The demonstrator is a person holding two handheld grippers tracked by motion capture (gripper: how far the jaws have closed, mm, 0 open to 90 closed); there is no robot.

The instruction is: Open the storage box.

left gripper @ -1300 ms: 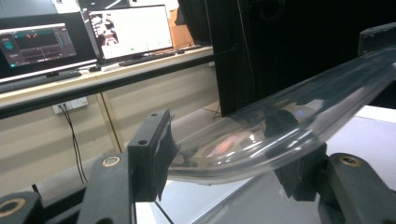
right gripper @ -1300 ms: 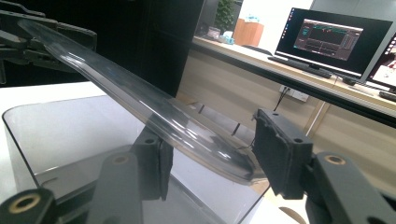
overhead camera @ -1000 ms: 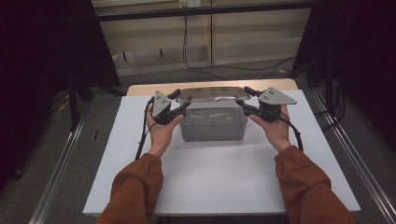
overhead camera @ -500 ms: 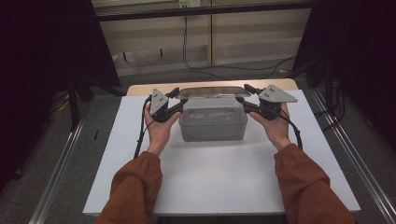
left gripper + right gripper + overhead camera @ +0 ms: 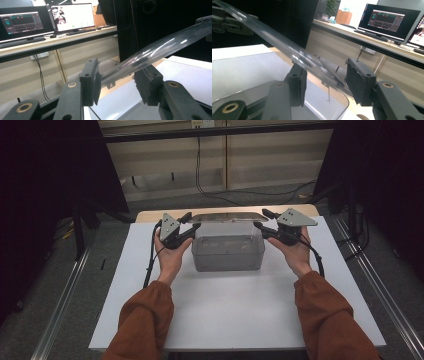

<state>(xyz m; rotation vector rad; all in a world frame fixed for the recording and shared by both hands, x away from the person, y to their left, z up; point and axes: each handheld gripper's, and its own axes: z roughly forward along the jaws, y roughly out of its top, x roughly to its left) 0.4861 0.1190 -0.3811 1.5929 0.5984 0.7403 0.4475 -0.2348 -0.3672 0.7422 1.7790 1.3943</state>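
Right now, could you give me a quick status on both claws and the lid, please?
Left claw and right claw open, one at each end of clear lid. Lid raised, tilted, above grey bin. Nothing in the way.

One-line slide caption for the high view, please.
Two hand-held grippers, left gripper and right gripper, raise a clear plastic lid above its translucent grey bin.

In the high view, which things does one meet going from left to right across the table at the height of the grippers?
Left gripper → clear container with the clear lid held above it → right gripper.
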